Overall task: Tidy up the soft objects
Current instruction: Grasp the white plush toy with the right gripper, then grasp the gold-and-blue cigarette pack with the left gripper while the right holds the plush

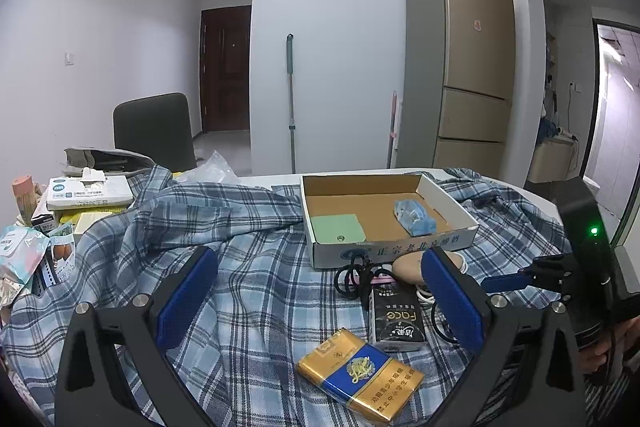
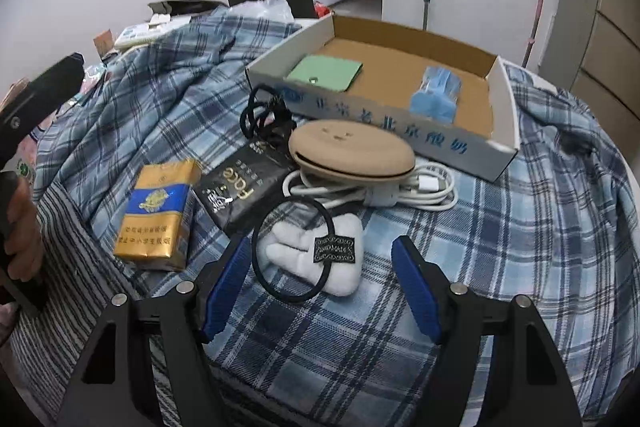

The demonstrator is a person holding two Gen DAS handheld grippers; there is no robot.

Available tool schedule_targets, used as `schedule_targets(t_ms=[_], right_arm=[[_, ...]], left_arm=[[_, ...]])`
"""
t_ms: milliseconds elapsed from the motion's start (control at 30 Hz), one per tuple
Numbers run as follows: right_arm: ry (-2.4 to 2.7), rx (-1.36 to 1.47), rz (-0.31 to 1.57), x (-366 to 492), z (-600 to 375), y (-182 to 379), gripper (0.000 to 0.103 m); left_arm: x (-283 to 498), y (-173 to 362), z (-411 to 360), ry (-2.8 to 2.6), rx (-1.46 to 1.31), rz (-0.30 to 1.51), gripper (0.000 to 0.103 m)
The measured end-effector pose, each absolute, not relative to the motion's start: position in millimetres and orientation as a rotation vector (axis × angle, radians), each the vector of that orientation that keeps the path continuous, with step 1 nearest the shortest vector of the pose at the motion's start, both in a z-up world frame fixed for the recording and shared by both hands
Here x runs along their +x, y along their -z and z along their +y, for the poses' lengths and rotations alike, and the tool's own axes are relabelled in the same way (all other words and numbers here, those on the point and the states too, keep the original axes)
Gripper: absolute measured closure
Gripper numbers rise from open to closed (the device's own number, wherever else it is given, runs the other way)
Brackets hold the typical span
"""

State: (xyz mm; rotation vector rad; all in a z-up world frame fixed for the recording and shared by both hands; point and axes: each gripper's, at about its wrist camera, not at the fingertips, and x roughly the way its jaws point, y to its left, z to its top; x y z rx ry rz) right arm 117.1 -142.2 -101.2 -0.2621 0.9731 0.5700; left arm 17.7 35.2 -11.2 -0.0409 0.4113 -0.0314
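A fluffy white cloth (image 2: 320, 255) ringed by a black hair tie (image 2: 294, 247) is framed by the right gripper (image 2: 326, 287), spread wide. The left gripper (image 1: 320, 303) is likewise held wide over the plaid cloth (image 1: 248, 291).

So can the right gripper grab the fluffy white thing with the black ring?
Probably yes. The right gripper is open, and the white plush hair tie lies just ahead between its fingers on the plaid cloth, with nothing covering it.

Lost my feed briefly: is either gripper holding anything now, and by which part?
Nothing is held. The left gripper and the right gripper are both open, and the white plush hair tie lies loose on the plaid cloth.
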Motion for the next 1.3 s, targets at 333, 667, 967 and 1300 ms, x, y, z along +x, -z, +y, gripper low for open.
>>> schedule_targets(t_ms=[333, 667, 967, 1300], right_arm=[[-0.557, -0.291, 1.033, 122, -137, 112, 0.06], [-0.579, -0.275, 0.917, 109, -143, 93, 0.071], [-0.6, -0.23, 0.842, 102, -150, 79, 0.071], [-0.608, -0.182, 0.741, 94, -159, 56, 0.071]], left_arm=[[17, 13, 31, 0.031, -0.018, 0.419, 0.0], [17, 13, 35, 0.023, -0.029, 0.417, 0.0], [16, 12, 34, 0.025, -0.025, 0.407, 0.0], [23, 18, 30, 0.216, 0.159, 0.591, 0.0]])
